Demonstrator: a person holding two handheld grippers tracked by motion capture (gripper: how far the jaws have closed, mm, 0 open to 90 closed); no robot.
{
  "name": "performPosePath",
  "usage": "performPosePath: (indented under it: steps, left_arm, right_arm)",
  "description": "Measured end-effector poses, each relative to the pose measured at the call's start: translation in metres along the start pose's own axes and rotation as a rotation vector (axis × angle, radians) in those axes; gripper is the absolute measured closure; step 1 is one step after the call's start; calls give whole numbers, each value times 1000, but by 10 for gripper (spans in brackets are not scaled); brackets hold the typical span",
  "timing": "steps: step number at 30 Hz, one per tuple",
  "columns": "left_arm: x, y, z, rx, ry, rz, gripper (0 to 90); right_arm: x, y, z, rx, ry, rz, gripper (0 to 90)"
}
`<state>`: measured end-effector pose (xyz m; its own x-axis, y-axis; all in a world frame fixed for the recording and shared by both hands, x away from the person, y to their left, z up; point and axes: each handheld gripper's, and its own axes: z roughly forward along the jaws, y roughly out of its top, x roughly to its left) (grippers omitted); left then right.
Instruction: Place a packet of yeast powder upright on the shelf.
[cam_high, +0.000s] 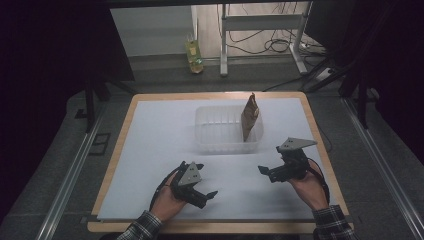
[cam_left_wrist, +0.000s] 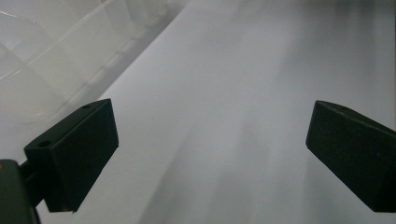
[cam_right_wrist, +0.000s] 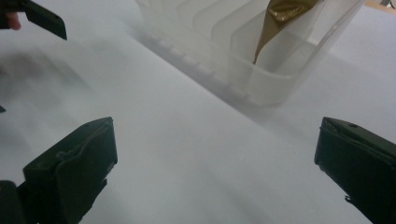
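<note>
One brown foil pouch (cam_high: 250, 118) stands upright, leaning against the right end wall of the single clear plastic slotted rack (cam_high: 205, 131), ahead of both tongs and nearer the right one. Judging by this, the placing looks done: the pouch sits in the rack and nothing lies loose on the white table sheet (cam_high: 150, 145).

The left gripper (cam_high: 206, 189) hovers low near the table's front edge, jaws spread wide and empty. The right gripper (cam_high: 264, 171) is likewise released and holds nothing, just short of the rack's near right corner. Two tongs, one rack, one pouch.
</note>
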<state>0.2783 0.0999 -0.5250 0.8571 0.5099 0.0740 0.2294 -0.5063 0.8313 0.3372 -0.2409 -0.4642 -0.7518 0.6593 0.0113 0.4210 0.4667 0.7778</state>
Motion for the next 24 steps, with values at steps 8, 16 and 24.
performPosePath:
  steps: [8, 16, 24]
  left_arm:
    - [0, 0, 0, 1, 0, -3, 24]
    - [1, 0, 0, 2, 2, -3, 24]
    - [1, -1, 1, 8, 2, -3, 25]
  right_arm:
    - [1, -13, -4, 5, -6, -4, 0]
    - [3, -24, -9, -2, -17, -10, 0]
    - [3, -38, -14, 20, -30, -12, 0]
